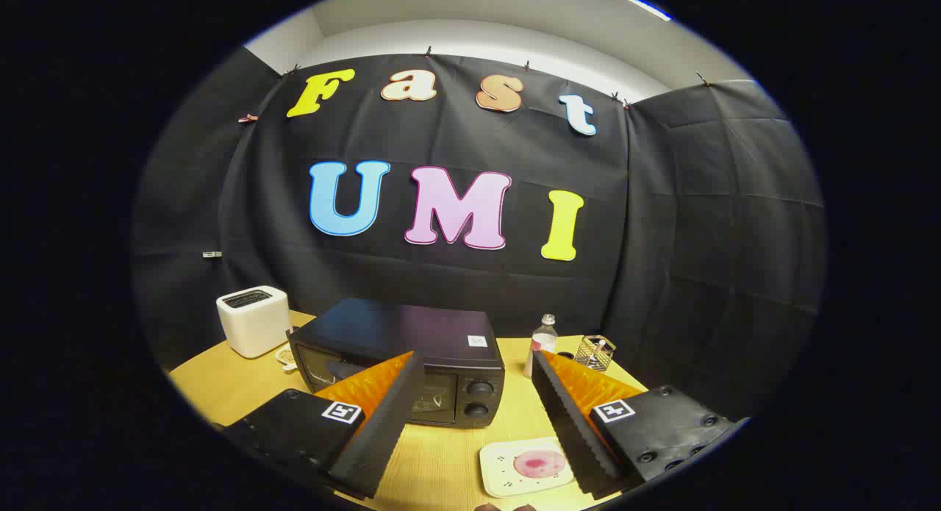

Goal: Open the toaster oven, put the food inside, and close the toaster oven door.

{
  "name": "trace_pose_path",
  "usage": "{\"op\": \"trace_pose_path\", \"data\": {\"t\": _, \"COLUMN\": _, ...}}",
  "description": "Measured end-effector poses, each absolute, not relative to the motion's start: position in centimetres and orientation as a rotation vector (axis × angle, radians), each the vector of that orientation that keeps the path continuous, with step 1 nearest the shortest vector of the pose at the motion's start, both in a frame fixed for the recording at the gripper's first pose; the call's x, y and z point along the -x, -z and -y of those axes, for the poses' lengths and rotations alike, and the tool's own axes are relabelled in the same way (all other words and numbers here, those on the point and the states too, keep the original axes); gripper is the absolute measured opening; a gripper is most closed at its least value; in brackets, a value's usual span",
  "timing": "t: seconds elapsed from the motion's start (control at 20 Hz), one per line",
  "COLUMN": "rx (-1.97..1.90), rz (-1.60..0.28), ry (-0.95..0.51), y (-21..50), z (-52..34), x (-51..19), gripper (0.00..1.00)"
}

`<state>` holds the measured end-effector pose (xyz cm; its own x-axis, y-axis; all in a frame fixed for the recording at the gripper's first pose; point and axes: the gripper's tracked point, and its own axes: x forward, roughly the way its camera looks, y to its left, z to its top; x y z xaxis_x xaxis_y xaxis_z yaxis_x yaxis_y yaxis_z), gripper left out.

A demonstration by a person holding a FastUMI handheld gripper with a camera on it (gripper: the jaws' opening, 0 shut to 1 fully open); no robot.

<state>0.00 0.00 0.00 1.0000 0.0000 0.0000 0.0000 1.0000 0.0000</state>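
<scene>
Hand-held gripper (478,415): you hold it spread wide, grasping nothing.
Black toaster oven (412,349): door closed, just beyond your fingers on the wooden tabletop (441,459).
Pink round food (539,464): on a square white plate (500,474), between your fingers.

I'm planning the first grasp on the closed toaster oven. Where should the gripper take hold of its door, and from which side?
Grip the top edge of the toaster oven door, where a handle likely sits, though the left finger hides it. Approach from the front, slightly above: the glass door faces the open gripper, and such doors usually drop down. The food plate lies between the fingers, so keep clear of it.
</scene>
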Motion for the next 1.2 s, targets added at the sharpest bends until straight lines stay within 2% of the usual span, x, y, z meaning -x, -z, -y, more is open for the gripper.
{"op": "trace_pose_path", "data": {"t": 1.2, "rx": -0.035, "rz": -0.045, "ry": -0.108, "y": 1.3, "z": -5.4, "x": 0.1, "gripper": 0.97}}
